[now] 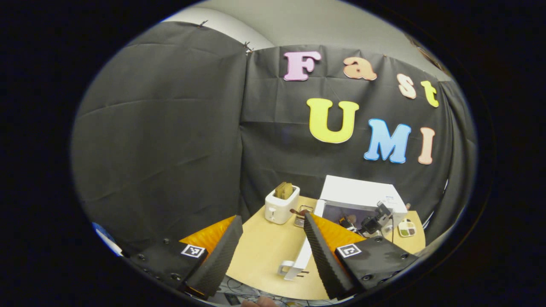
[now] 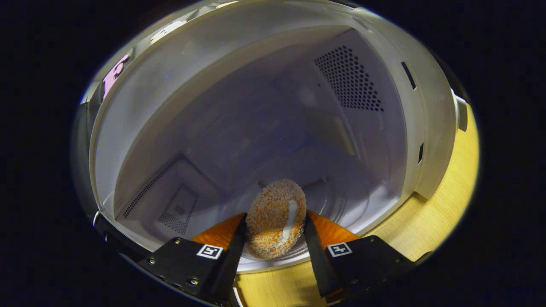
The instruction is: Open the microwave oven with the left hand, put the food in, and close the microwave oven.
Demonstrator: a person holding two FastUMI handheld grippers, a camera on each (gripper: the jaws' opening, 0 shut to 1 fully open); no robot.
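In the left gripper view the white microwave (image 1: 362,194) stands at the far right of the table, its door (image 1: 298,260) swung wide open toward me. My left gripper (image 1: 272,218) hangs high above the table, open, nothing between its fingers. The right gripper (image 1: 375,221) is at the microwave's mouth. In the right gripper view my right gripper (image 2: 275,218) reaches into the grey cavity (image 2: 256,128), shut on a round breaded patty (image 2: 268,213) with a white streak. The patty hangs just above the glass turntable (image 2: 345,209).
A white toaster (image 1: 280,204) with bread in its slot stands left of the microwave. A small rack (image 1: 300,219) lies beside it, and a small dish (image 1: 406,229) sits at the table's right. The wooden table (image 1: 264,251) has free room in front of the toaster.
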